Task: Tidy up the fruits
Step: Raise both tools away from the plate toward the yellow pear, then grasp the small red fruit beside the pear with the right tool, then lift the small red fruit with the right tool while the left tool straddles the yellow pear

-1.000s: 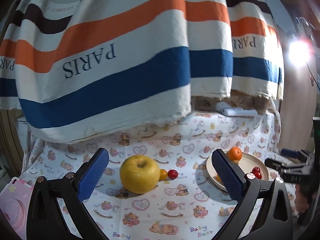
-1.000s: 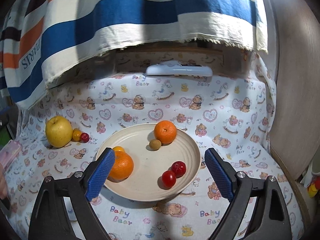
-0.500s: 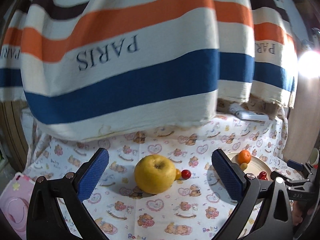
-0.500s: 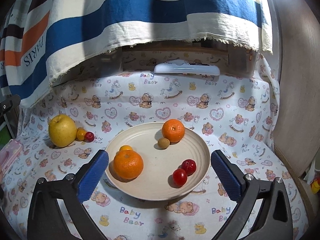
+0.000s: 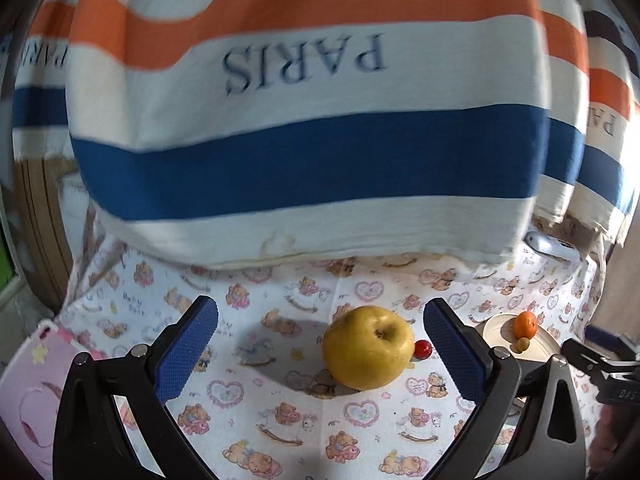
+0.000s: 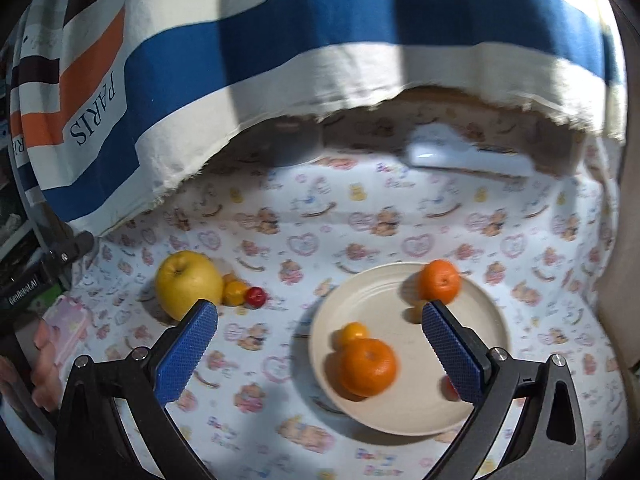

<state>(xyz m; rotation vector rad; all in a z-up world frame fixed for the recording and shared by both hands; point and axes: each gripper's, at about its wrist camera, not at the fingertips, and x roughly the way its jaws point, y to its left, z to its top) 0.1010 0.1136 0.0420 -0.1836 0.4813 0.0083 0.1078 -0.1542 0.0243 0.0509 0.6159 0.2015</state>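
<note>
Right wrist view: plate holds two oranges, apparently smaller fruits; yellow apple at ten o'clock remains on tabletop; both jaws open, empty.

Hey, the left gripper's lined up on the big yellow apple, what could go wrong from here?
The apple is wide and round, so it could slip or roll out as the left gripper closes its jaws. A small orange fruit and a red one sit right beside it and may get knocked away. The plate already holds several fruits, so landing room is tight.
</note>
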